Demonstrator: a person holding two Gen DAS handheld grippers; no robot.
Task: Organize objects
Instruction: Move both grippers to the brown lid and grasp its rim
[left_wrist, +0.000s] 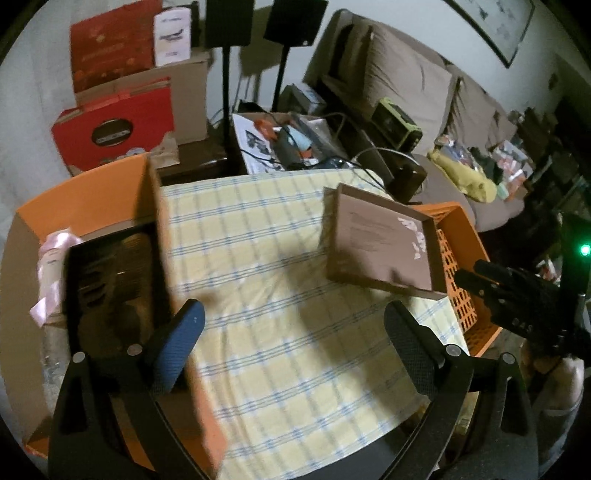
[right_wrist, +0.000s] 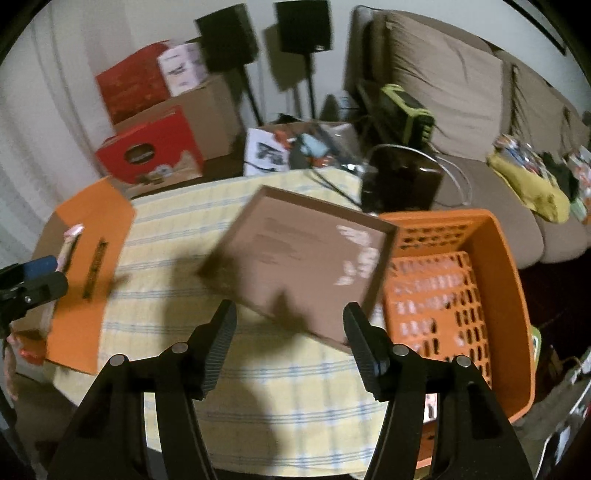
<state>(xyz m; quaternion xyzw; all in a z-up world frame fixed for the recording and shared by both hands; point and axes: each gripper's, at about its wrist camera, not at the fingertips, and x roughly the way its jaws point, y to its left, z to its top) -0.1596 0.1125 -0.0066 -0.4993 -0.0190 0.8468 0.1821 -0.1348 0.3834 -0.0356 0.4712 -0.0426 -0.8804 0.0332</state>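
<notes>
- We see a brown fabric sofa behind the table.
- We see two black speakers on stands by the wall.
- We see red cardboard boxes stacked beside them.
- We see a yellow cloth on the sofa seat.

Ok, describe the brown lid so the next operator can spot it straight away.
Start at the table with the yellow checked cloth. At its right end sits an orange slotted basket; the brown lid lies tilted, leaning on the basket's left rim. It is the only shallow brown tray, its inside showing faint print and white torn patches.
</notes>
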